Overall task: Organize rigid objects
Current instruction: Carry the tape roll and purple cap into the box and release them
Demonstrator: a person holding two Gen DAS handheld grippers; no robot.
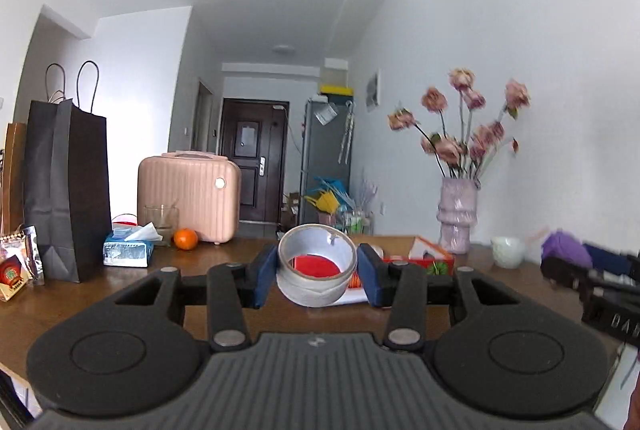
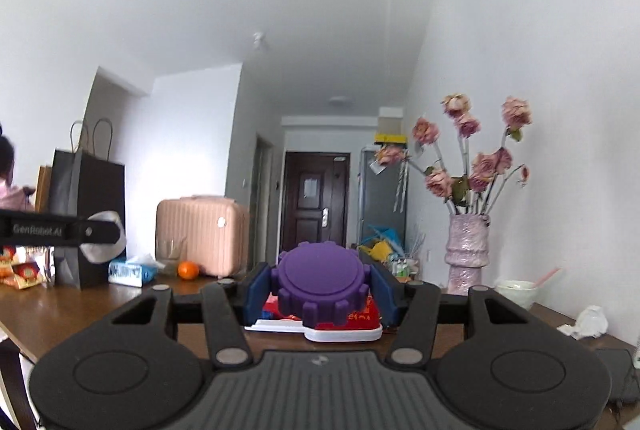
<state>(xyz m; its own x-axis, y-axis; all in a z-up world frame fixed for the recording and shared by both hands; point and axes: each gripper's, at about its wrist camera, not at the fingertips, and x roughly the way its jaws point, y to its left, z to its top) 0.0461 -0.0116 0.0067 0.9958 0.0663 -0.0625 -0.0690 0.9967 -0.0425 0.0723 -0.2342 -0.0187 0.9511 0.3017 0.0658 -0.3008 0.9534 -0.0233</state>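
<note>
The left gripper [image 1: 317, 272] is clamped on a tape roll [image 1: 316, 270], its blue pads pressing both sides, and holds it raised above the bench [image 1: 100, 294]. The right gripper [image 2: 320, 290] is clamped on a purple cap [image 2: 323, 280] with a toothed rim, also held off the bench, over a red box [image 2: 362, 316]. A black bag [image 1: 66, 186], tissue pack [image 1: 128, 250], orange [image 1: 185, 239] and pink case [image 1: 190, 196] stand at the left; a vase [image 1: 458, 216] of flowers stands at the right.

Both wrist views face the far door [image 1: 254, 166] across the table [image 1: 120, 282].
</note>
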